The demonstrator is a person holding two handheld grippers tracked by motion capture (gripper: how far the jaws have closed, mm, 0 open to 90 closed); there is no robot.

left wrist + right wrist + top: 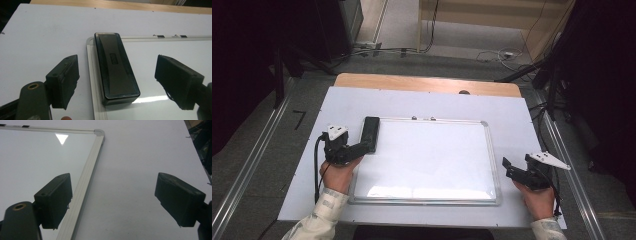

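Eraser (116,67), centre frame on whiteboard (427,160): left gripper (117,82) fingers wide, straddling, untouched. Right gripper (120,202) fingers wide, empty. Risk: off-centre closing skews eraser.

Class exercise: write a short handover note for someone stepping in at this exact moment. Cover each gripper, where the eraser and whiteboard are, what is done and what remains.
Left gripper: open, jaws either side of the eraser, not touching it.
Right gripper: open, holding nothing, over the white table cover beside the whiteboard's right edge.
Eraser: lies flat on the far left corner of the whiteboard.
Whiteboard: flat on the table, surface looks clean.
Done: left gripper lined up with the eraser.
Left: probably close on the eraser and lift it.
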